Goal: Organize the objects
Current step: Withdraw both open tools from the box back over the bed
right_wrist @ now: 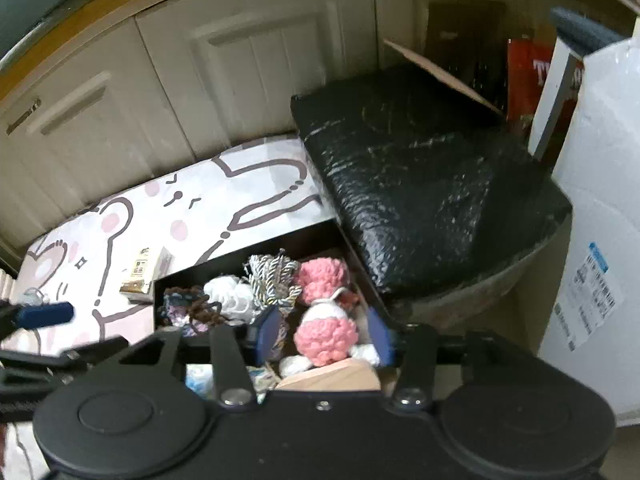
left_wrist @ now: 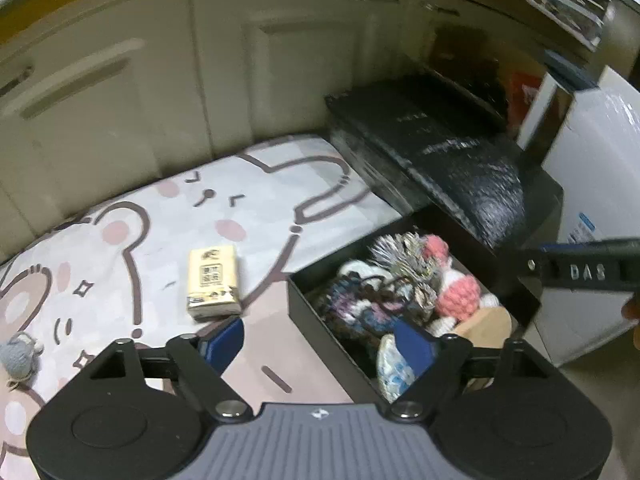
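A black box (left_wrist: 320,320) (right_wrist: 158,300) on the cartoon-print mat holds several yarn toys, among them a pink and white crochet doll (left_wrist: 456,292) (right_wrist: 326,332). A yellow tissue pack (left_wrist: 214,282) (right_wrist: 144,274) lies on the mat left of the box. A grey knitted ball (left_wrist: 18,354) lies at the mat's left edge. My left gripper (left_wrist: 320,344) is open and empty, above the box's near-left wall. My right gripper (right_wrist: 324,334) is open over the box, its fingers on either side of the pink doll, not closed on it.
A black plastic-wrapped package (left_wrist: 440,160) (right_wrist: 420,184) lies behind the box. White cupboard doors (left_wrist: 120,100) stand at the back. A white appliance (right_wrist: 600,240) stands to the right, with cartons behind it. The mat (left_wrist: 120,248) covers the floor on the left.
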A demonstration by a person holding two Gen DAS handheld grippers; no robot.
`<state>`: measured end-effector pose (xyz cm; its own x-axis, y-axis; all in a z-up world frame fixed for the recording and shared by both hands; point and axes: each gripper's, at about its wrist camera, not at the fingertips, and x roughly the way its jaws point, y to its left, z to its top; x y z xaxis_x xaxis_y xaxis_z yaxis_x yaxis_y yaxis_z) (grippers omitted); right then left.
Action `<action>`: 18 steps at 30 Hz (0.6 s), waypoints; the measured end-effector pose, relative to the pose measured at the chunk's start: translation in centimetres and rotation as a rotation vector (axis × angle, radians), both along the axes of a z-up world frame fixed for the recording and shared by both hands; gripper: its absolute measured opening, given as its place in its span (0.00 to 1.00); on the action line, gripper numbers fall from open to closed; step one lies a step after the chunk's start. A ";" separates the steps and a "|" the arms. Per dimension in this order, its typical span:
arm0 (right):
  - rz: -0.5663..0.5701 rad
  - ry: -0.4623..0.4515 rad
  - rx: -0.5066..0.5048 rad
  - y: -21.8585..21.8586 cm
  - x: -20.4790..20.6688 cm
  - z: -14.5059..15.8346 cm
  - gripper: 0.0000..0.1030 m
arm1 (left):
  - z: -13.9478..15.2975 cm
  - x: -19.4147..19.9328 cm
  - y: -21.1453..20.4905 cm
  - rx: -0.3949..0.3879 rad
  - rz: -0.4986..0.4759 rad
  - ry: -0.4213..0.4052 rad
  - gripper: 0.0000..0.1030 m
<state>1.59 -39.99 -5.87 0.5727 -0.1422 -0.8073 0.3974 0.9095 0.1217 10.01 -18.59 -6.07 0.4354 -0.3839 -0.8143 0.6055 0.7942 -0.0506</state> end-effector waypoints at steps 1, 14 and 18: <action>0.006 -0.005 -0.009 0.0 -0.1 0.0 0.59 | 0.2 0.1 0.3 -0.003 0.013 -0.006 0.88; 0.061 -0.060 -0.104 0.9 -0.6 0.4 0.95 | 0.2 1.1 2.0 -0.014 0.119 -0.040 1.00; 0.063 -0.067 -0.111 0.8 -0.6 0.3 1.00 | 0.1 1.3 2.4 -0.017 0.134 -0.046 1.00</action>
